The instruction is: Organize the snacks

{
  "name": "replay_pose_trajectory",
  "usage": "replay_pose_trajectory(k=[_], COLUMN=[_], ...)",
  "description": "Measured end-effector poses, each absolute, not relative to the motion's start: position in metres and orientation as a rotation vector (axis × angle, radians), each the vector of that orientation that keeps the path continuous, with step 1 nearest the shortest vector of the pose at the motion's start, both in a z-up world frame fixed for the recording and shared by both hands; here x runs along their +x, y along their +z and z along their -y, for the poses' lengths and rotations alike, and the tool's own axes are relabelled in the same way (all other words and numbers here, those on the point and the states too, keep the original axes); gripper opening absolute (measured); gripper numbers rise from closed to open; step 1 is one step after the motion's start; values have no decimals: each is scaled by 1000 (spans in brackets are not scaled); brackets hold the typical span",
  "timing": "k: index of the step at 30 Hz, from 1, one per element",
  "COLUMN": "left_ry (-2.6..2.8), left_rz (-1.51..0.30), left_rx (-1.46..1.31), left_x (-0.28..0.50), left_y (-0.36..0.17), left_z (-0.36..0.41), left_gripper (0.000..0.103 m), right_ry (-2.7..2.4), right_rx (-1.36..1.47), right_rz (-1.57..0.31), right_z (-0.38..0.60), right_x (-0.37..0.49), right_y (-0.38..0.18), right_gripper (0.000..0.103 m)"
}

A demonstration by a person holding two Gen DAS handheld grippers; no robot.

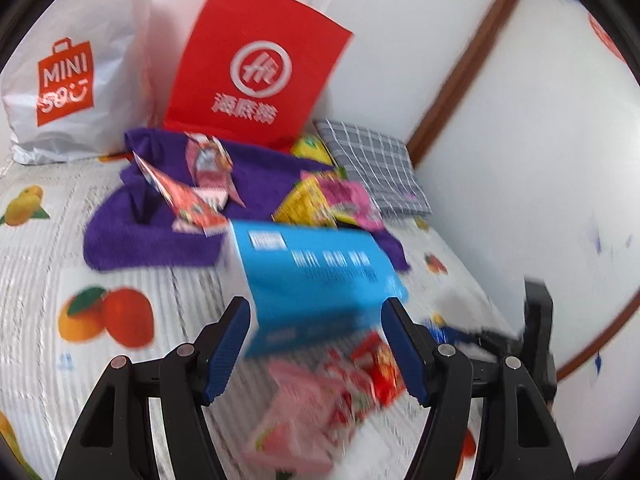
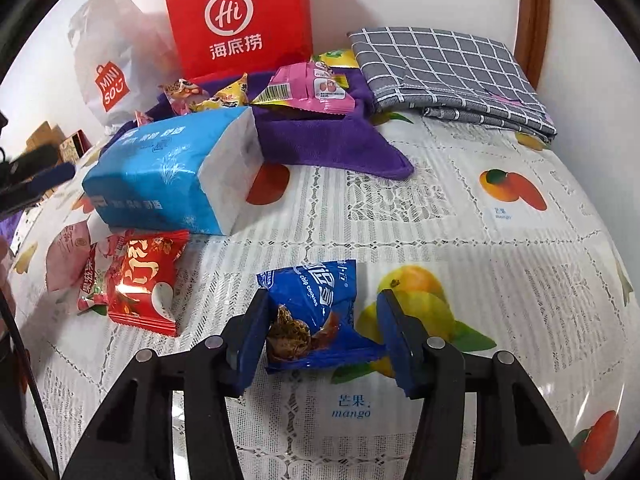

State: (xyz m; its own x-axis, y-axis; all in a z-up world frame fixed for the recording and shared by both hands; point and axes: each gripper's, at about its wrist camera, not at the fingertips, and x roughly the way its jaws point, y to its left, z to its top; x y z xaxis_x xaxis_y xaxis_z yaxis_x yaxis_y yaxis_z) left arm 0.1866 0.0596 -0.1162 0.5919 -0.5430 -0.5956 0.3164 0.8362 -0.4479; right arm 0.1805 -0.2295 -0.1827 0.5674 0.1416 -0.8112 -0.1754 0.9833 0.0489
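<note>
My right gripper (image 2: 320,336) is open, its blue pads on either side of a blue chocolate-chip cookie packet (image 2: 316,312) lying on the tablecloth. A red snack packet (image 2: 144,284) and pink packets (image 2: 72,256) lie to its left. My left gripper (image 1: 316,348) is open above those red and pink packets (image 1: 340,380), just in front of a blue tissue pack (image 1: 316,280). The view is blurred. More snack packets (image 2: 308,88) rest on a purple towel (image 2: 332,140). The tissue pack also shows in the right wrist view (image 2: 168,176).
A red paper bag (image 2: 240,16) and a white Miniso bag (image 2: 108,64) stand against the wall at the back. A folded grey checked cloth (image 2: 448,76) lies at the back right. The fruit-print tablecloth (image 2: 440,220) covers the table.
</note>
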Motion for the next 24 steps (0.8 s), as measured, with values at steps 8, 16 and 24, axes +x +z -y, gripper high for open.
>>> replay_pose_trajectory(k=[8,16,24], left_ry=[-437,-410,-432], left_rz=[-884,-928,-897], left_rx=[-136,11,-55], left_x=[159,155,156], left_y=[-141,-156,-150], left_z=[-37,-20,-29], left_gripper=[66,58,32], right_ry=[185,181,181], right_rx=[-44,-53,-56], right_rz=[-950,-950,-949], right_z=[229,228,228], right_x=[180,180,180], right_y=[-183,-183,-183], right_gripper=[55,55,55])
